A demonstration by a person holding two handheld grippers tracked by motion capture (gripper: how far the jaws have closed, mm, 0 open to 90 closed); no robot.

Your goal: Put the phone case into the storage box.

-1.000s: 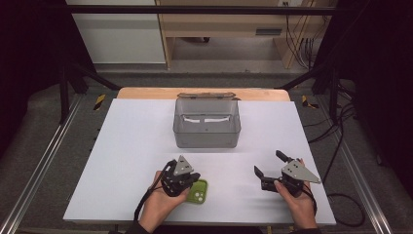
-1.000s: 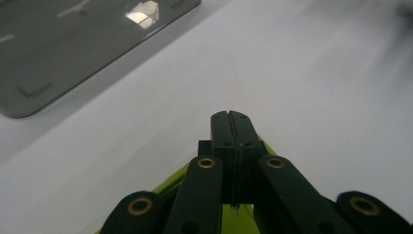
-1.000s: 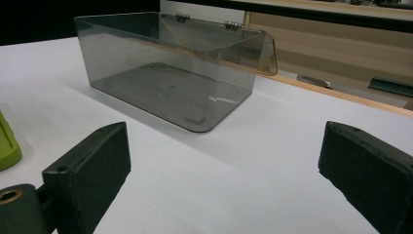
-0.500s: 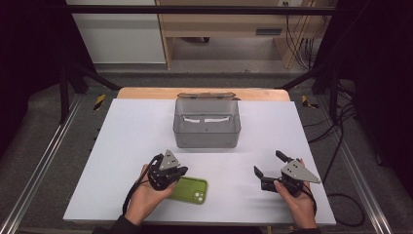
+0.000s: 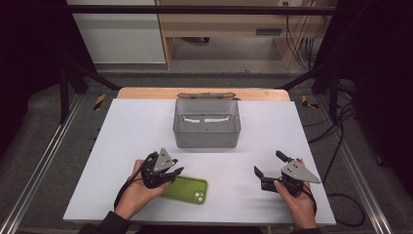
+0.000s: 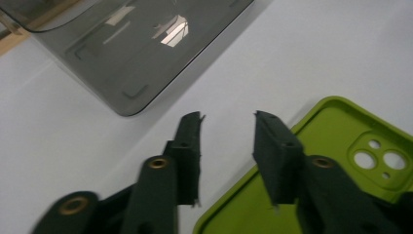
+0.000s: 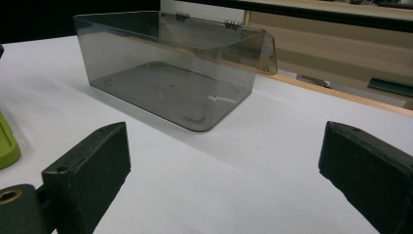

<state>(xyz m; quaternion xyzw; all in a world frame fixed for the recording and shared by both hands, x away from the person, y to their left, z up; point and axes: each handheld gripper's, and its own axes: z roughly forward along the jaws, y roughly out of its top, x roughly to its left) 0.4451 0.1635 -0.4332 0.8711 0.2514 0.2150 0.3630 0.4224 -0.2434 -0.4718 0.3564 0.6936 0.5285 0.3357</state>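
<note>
- Your left gripper (image 5: 171,174) sits just off the phone's near-left end, jaws partly apart and just opened, nothing between them.
- Your right gripper (image 5: 269,168) hovers at the table's right, jaws spread wide, empty.
- White table (image 5: 136,126) carries everything.
- Smoky clear box (image 5: 206,124) stands mid-table, lid up.
- Green phone (image 5: 187,189) lies camera-side up, free.

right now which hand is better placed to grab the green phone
Left, likely: the left gripper sits at the green phone, jaws just opened with nothing between them. The right gripper is farther off.
</note>
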